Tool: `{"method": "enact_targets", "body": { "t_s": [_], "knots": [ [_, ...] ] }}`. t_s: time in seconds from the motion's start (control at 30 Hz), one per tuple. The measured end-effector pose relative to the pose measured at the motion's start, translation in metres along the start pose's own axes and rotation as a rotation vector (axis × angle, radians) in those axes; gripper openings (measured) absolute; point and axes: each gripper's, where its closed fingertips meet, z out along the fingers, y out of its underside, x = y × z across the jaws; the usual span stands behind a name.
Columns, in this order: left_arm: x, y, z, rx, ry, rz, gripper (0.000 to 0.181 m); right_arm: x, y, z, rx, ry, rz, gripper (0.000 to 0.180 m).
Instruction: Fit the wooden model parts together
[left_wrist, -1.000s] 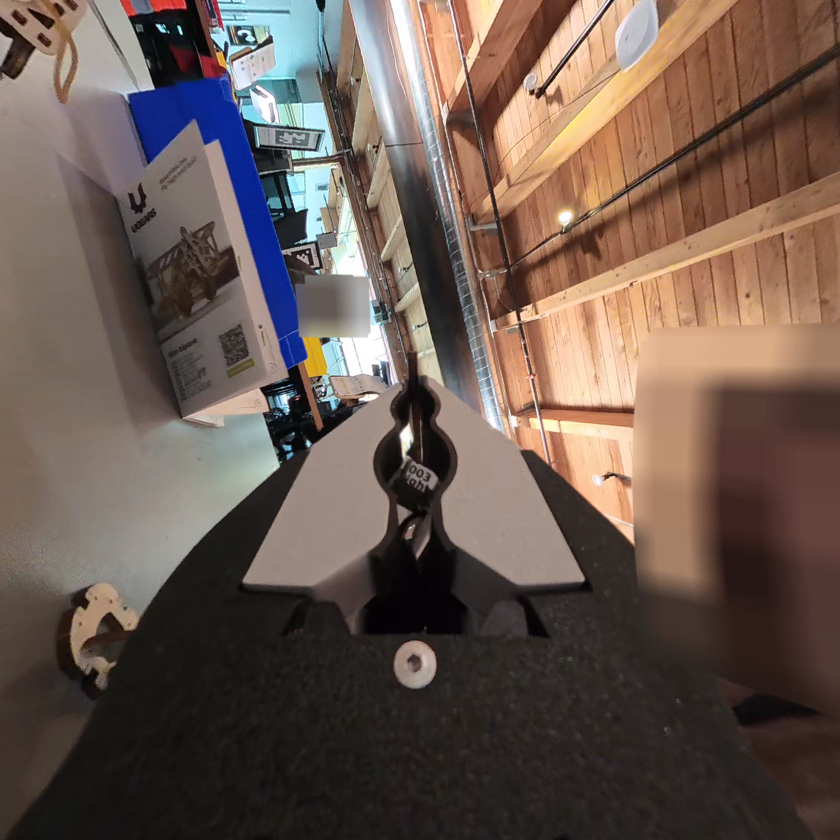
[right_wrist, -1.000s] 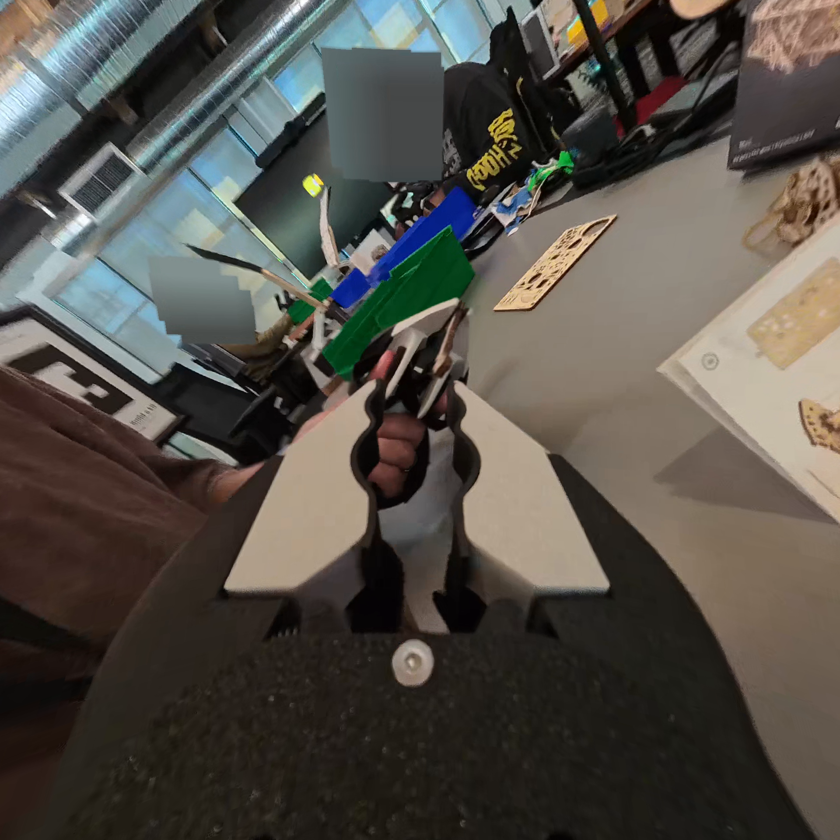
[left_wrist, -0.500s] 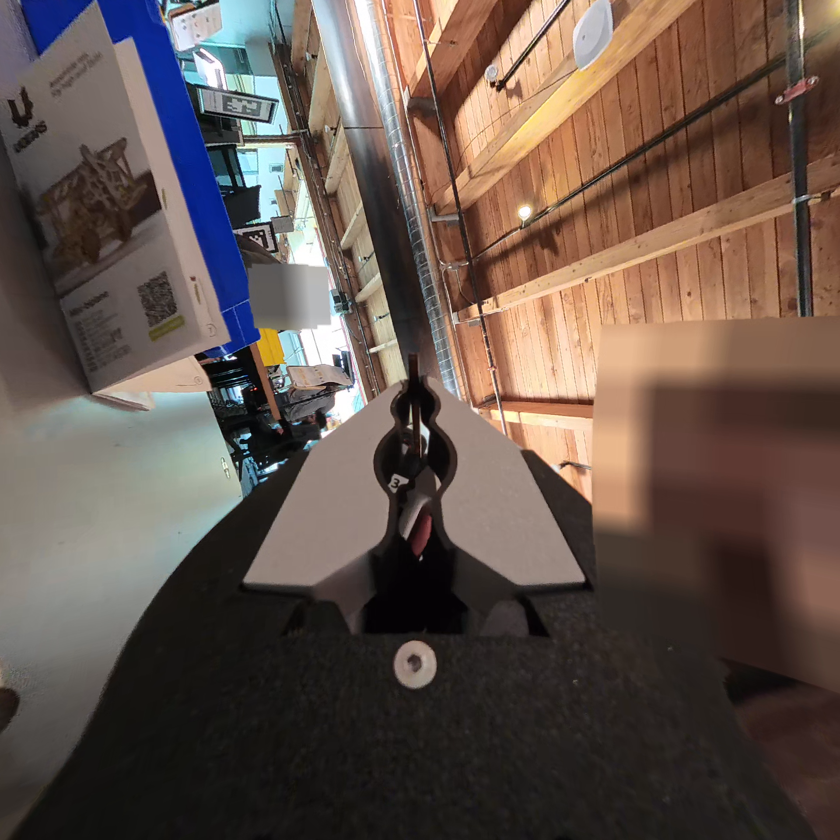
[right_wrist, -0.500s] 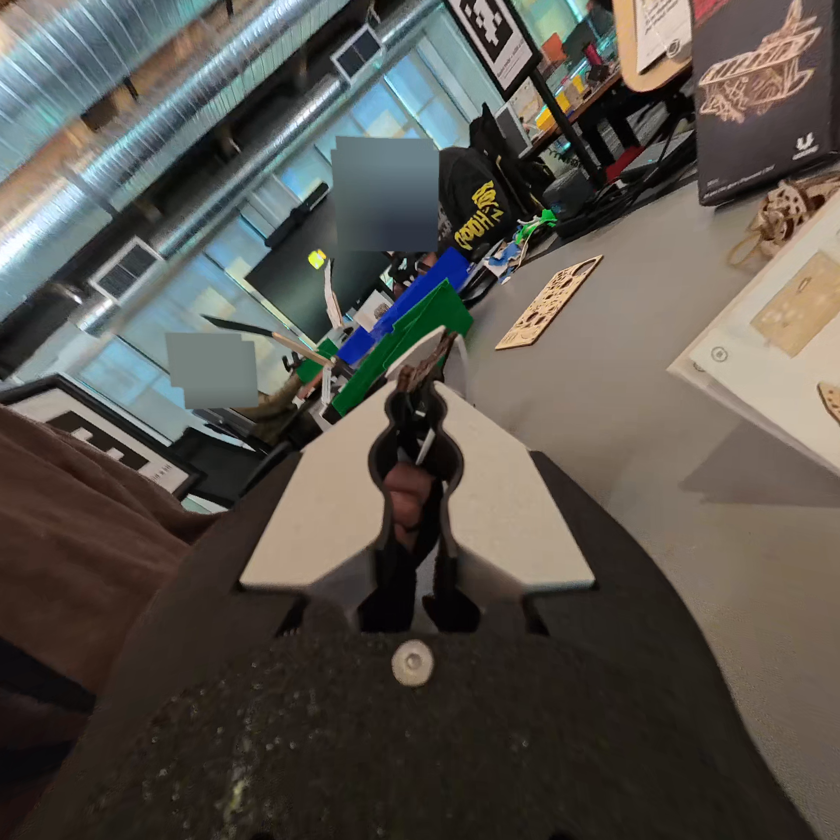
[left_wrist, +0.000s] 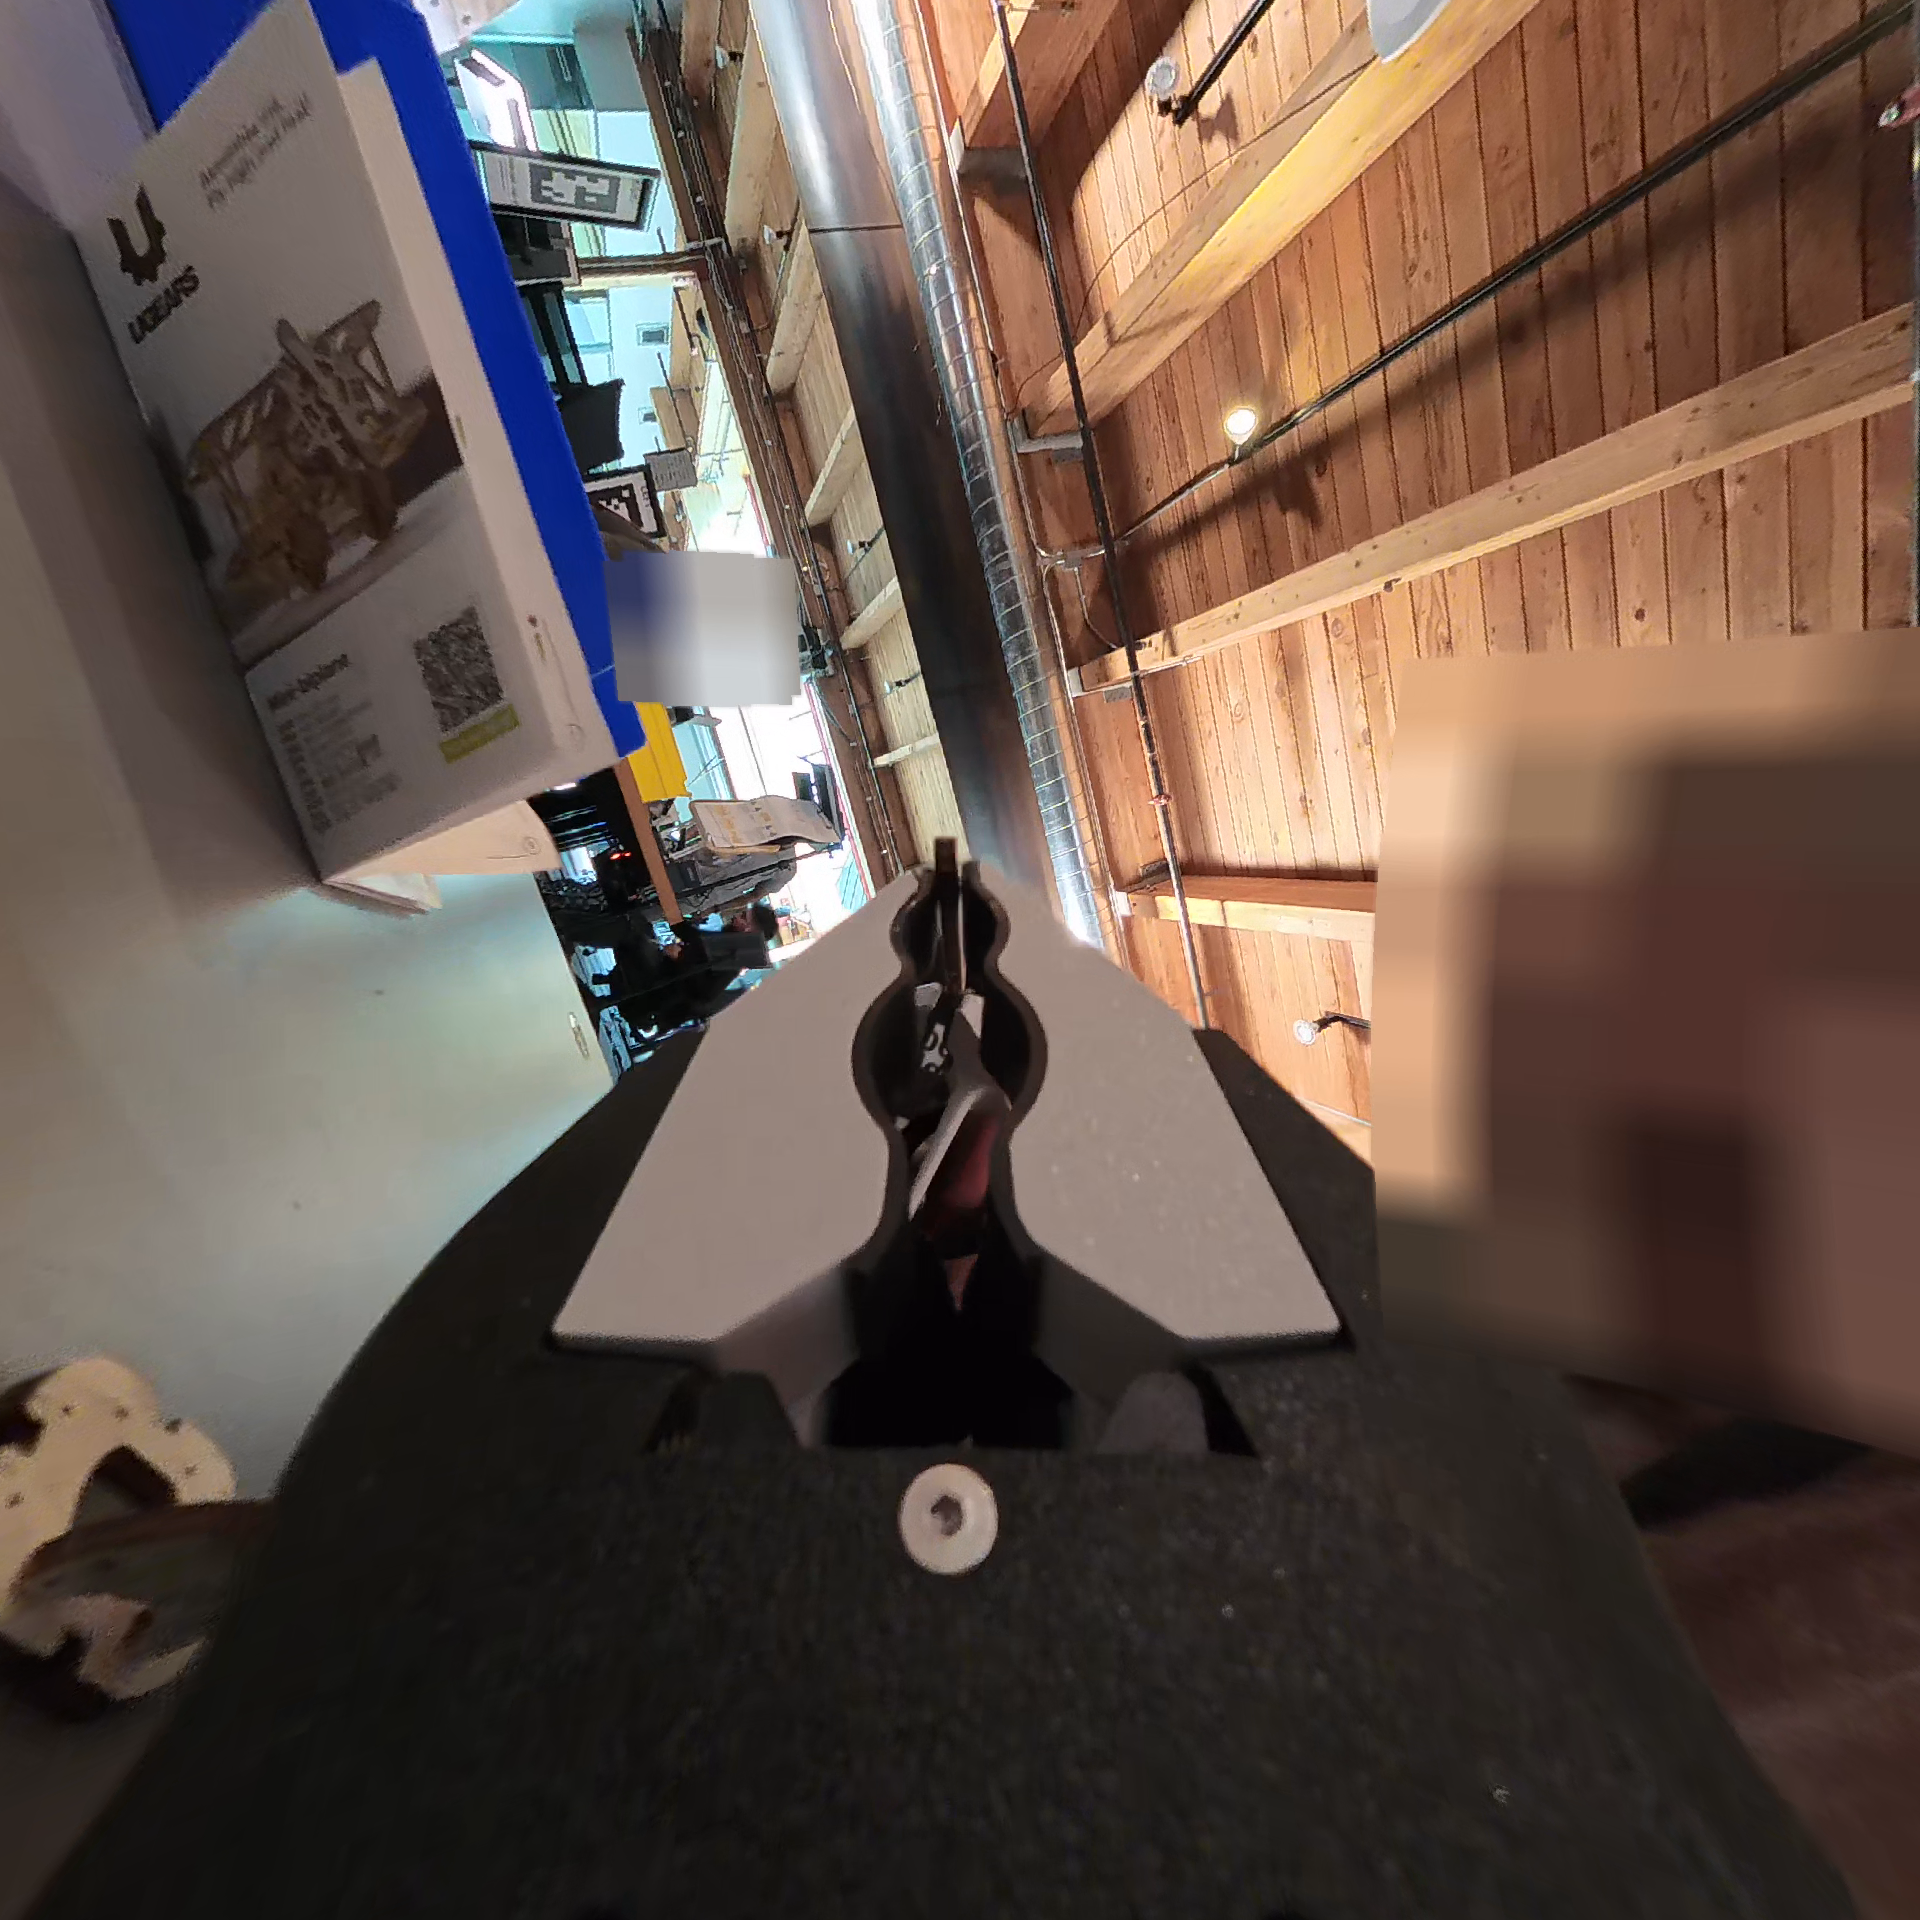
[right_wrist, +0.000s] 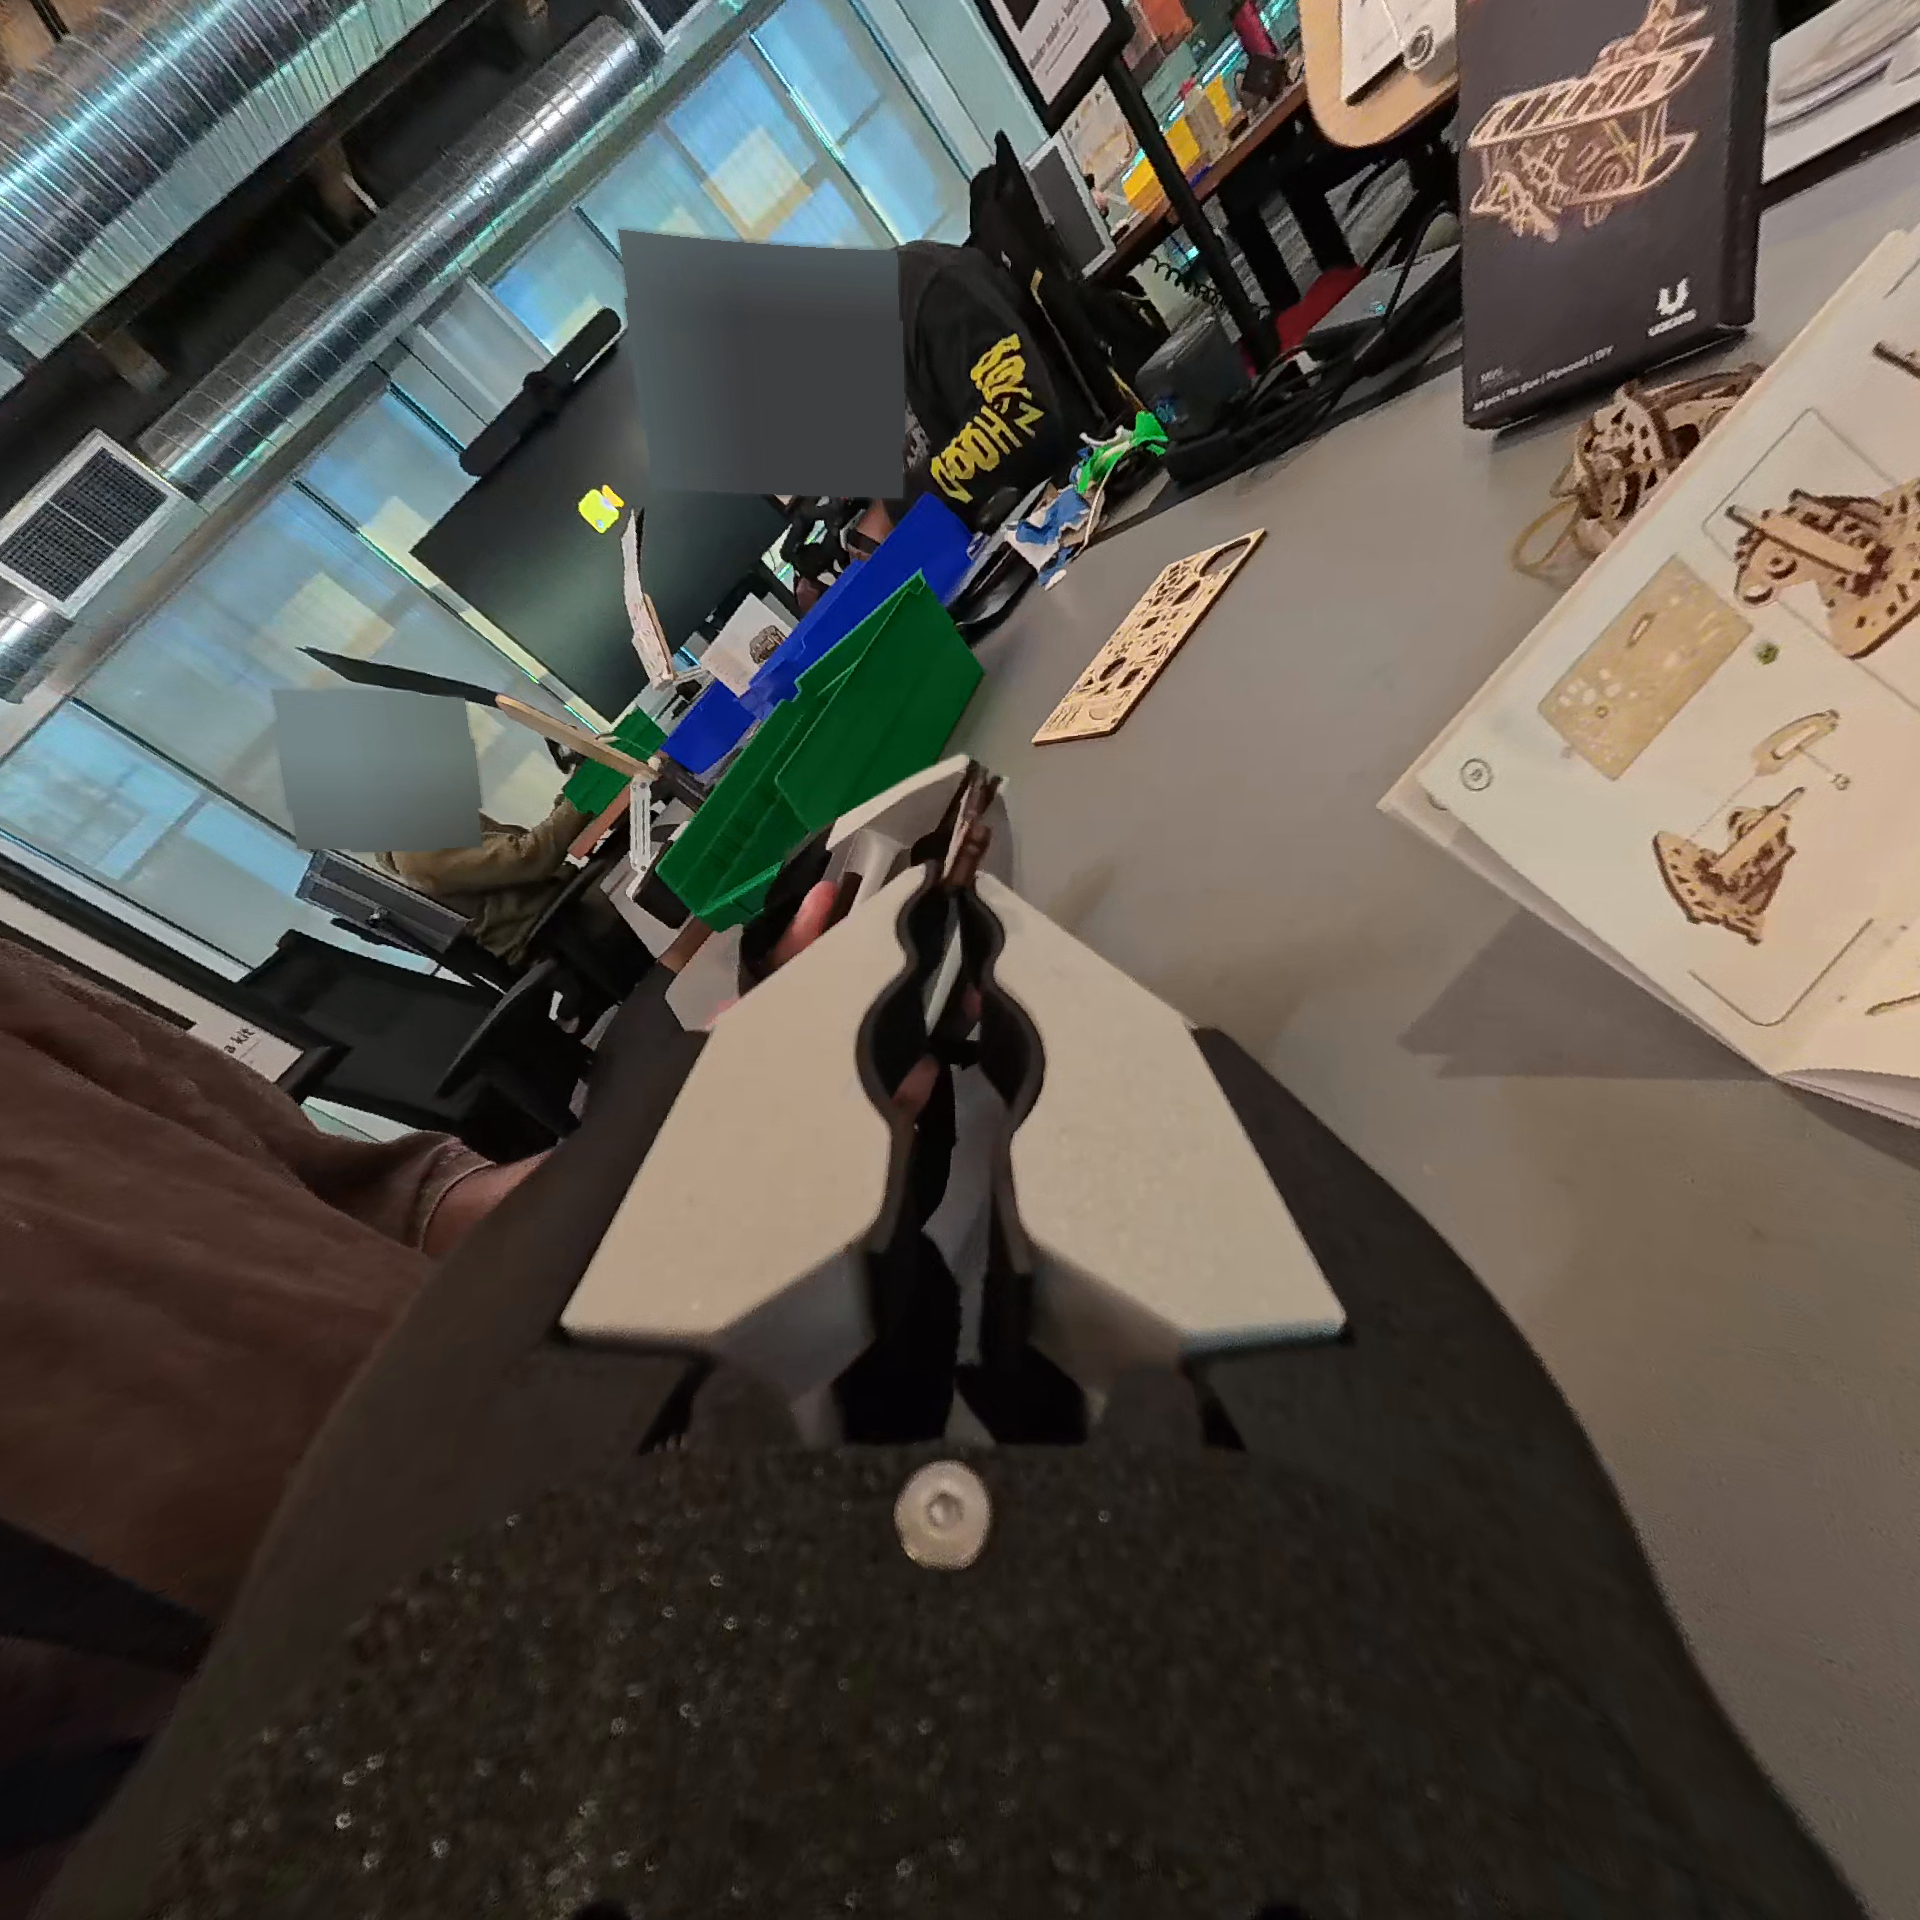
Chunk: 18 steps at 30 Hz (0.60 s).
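In the right wrist view my right gripper is shut on a thin wooden part held edge-on above the grey table. The left gripper's grey fingers grip the same part from the far side. A hand shows behind them. In the left wrist view my left gripper points up towards the ceiling. It is shut on the thin wooden part, whose dark edge sticks out past the tips. The right gripper's finger shows through the gap.
An open instruction booklet, a cut wooden sheet, a part-built wooden model and a black box lie to the right. Green and blue bins stand ahead. A white box and a wooden gear piece sit left. Tip to tip, the grippers are about 5 cm apart.
My right gripper was open a second ago and has closed on the wooden part held by the left gripper. Both views have swung a little while the left stayed shut.
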Motion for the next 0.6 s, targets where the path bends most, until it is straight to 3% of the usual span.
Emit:
{"method": "enact_targets", "body": {
  "t_s": [0.1, 0.2, 0.37, 0.6],
  "knots": [
    [-0.013, -0.01, -0.009, -0.015, -0.05, -0.021, 0.024, 0.008, -0.006, -0.005, -0.001, 0.005, 0.008, 0.0],
    [-0.022, -0.026, -0.025, -0.042, -0.115, -0.008, 0.027, 0.033, -0.014, -0.016, -0.038, 0.071, -0.009, 0.001],
    [-0.029, -0.047, -0.048, -0.193, -0.366, 0.31, 0.027, 0.079, -0.012, -0.042, -0.196, 0.143, 0.11, 0.001],
    [-0.042, -0.062, -0.06, -0.391, -0.587, 0.667, 0.027, 0.094, 0.005, -0.048, -0.305, 0.132, 0.203, 0.001]
  ]
}}
